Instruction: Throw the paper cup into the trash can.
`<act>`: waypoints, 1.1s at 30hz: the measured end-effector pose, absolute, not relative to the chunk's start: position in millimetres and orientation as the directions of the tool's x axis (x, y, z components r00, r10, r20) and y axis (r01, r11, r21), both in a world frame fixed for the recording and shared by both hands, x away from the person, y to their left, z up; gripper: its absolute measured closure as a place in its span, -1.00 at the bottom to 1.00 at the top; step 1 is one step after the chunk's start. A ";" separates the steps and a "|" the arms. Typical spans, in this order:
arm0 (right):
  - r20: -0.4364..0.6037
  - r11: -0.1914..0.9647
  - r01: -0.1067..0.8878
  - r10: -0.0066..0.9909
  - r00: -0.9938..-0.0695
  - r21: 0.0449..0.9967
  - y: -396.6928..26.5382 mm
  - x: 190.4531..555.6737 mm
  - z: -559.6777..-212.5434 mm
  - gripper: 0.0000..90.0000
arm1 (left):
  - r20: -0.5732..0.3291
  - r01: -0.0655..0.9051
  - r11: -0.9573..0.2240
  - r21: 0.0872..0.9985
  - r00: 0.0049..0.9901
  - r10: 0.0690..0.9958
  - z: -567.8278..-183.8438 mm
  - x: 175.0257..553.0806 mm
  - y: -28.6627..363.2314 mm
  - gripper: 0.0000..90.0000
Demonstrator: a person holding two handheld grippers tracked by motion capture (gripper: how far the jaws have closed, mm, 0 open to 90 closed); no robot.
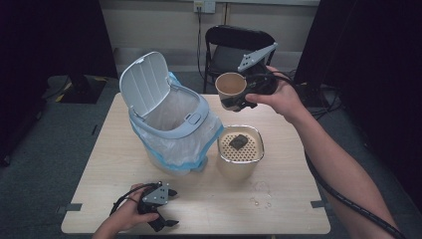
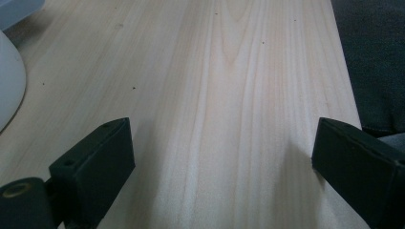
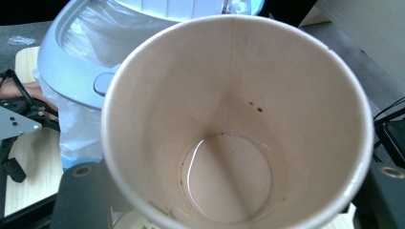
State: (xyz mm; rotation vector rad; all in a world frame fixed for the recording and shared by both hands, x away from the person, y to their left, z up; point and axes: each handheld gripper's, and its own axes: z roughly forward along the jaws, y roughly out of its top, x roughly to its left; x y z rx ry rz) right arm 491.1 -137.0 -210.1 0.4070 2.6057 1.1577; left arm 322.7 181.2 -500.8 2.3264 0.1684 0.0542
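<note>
While the left gripper point(image 1: 166, 206) rests at the lower left of the bench point(image 1: 209, 209), jaws wide and empty, the bin point(image 1: 171, 119) gapes open mid-frame. At upper right, the right gripper point(image 1: 238, 102) squeezes the tipped paper cup point(image 1: 230, 85), probably to toss it in.

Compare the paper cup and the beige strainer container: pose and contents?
The paper cup is held in the air, tipped on its side in the right hand-held gripper; the strainer container stands upright on the table. The cup looks nearly empty apart from small specks; the container's perforated top carries a dark lump. Both are beige.
</note>
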 end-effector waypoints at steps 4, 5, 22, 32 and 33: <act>-0.126 0.648 0.135 0.340 -0.932 0.749 -129.2 492.0 -206.4 -0.37 | -0.011 0.100 -0.687 0.720 0.991 0.134 -500.4 323.2 181.4 -0.85; -0.125 0.646 0.133 0.338 -0.933 0.752 -127.7 492.2 -206.0 -0.37 | -0.012 0.103 -0.685 0.722 0.991 0.136 -500.6 323.0 181.3 -0.85; -0.123 0.660 0.099 0.282 -0.952 0.745 -92.8 494.9 -198.8 -0.37 | -0.018 0.106 -0.689 0.717 0.991 0.133 -500.4 322.9 181.6 -0.85; -0.109 0.643 0.087 0.258 -0.960 0.761 -73.1 494.9 -197.0 -0.38 | -0.017 0.105 -0.689 0.717 0.991 0.133 -500.4 322.9 181.6 -0.85; -0.107 0.642 0.085 0.254 -0.961 0.762 -70.7 495.1 -197.2 -0.38 | -0.019 0.108 -0.687 0.719 0.991 0.135 -500.6 322.7 181.4 -0.85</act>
